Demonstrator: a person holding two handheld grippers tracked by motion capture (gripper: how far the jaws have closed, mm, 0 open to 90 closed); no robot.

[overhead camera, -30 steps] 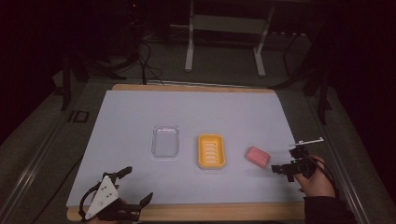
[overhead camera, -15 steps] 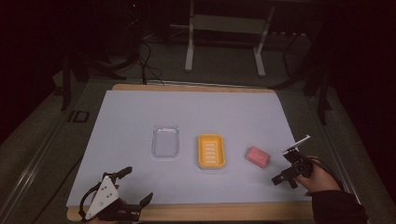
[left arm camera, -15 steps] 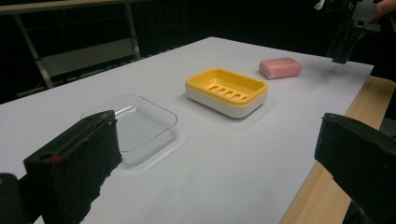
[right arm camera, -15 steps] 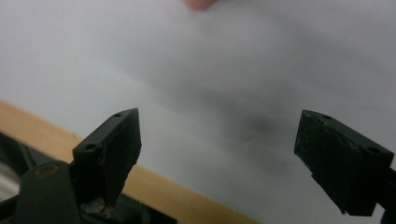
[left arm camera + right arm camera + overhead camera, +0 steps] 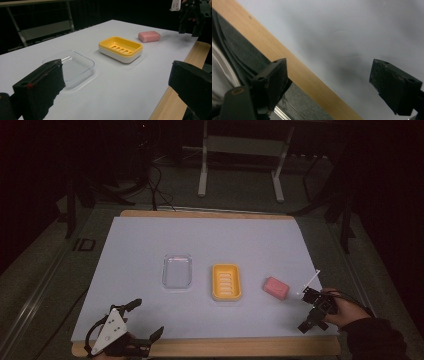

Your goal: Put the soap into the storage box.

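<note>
Since a second ago the right gripper (image 5: 313, 309) has drawn back toward the table edge, away from the pink soap bar (image 5: 276, 288), jaws wide and empty after narrowing slightly – still the approach step, I judge – next it must turn back over the bar, while the left gripper (image 5: 145, 322) rests wide and empty.

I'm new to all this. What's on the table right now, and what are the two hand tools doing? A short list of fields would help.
surface: white sheet on a wooden table
clear tray: empty, left of the soap dish
soap dish: yellow, slotted, empty, mid-table
pink soap: lying on the sheet, right of the dish, touched by nothing
left gripper: near front edge, jaws open, empty
right gripper: near the right edge, beside the soap, jaws open, empty
</note>
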